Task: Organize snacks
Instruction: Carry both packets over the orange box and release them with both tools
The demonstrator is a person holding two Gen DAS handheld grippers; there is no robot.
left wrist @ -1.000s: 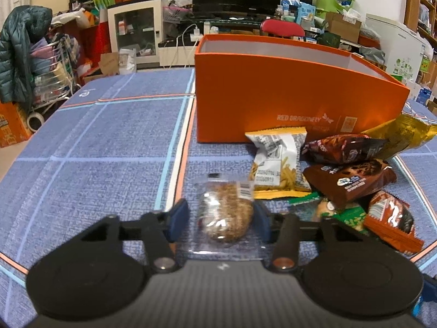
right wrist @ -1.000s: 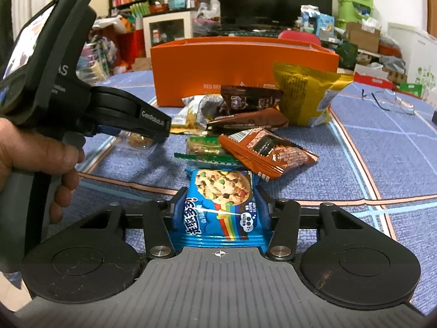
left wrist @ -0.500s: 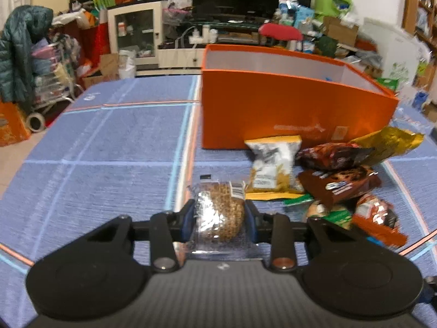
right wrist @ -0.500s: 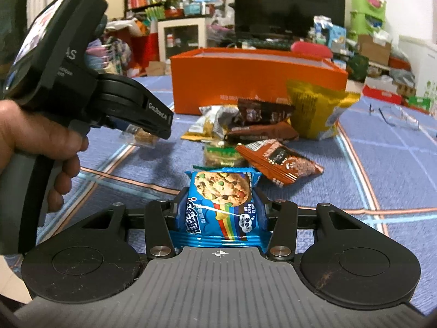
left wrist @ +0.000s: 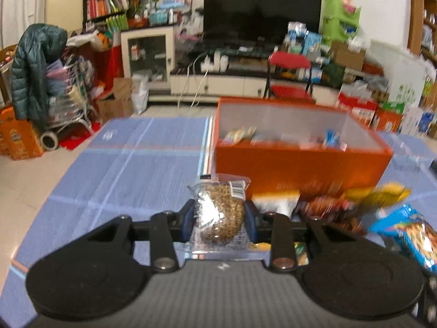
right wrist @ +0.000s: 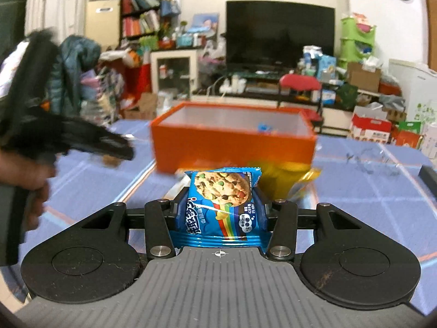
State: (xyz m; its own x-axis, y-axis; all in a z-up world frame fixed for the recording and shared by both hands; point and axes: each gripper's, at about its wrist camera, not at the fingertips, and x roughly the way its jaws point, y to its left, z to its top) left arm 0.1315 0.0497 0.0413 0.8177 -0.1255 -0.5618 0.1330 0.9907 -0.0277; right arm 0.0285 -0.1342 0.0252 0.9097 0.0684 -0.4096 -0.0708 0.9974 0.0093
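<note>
Left gripper (left wrist: pixel 220 220) clamped on a clear-wrapped brown grain snack (left wrist: pixel 220 216), pack upright between the blue pads, barcode label at its top right, lifted off the counter (left wrist: pixel 131 175). Right gripper (right wrist: pixel 218 213) closed on a blue chocolate-chip cookie pack (right wrist: pixel 222 205), cookie picture facing the camera, rainbow print below, also held clear of the counter.

Orange box (left wrist: pixel 297 161) sits ahead of both grippers on the blue-striped cloth, open top, pale inner walls, several small packs lying on its floor; contents blurred, can't name them. In the right wrist view the orange box (right wrist: pixel 232 145) shows a bit of blue inside.

Remaining snacks lie on the counter just in front of the box: a white-and-yellow pack (left wrist: pixel 275 202), dark brown packs (left wrist: pixel 325 207) beside it, a yellow bag (left wrist: pixel 379 194) farther right. All motion-blurred. The yellow bag (right wrist: pixel 284 180) sits right behind the cookie pack in the right view.

Cookie pack (left wrist: pixel 409 235) shows at the right edge of the left view. Left gripper (right wrist: pixel 109 150) appears blurred at left in the right view, person's hand (right wrist: pixel 24 175) on its handle.

Background: TV (right wrist: pixel 280 37), red chair (right wrist: pixel 300 82).
</note>
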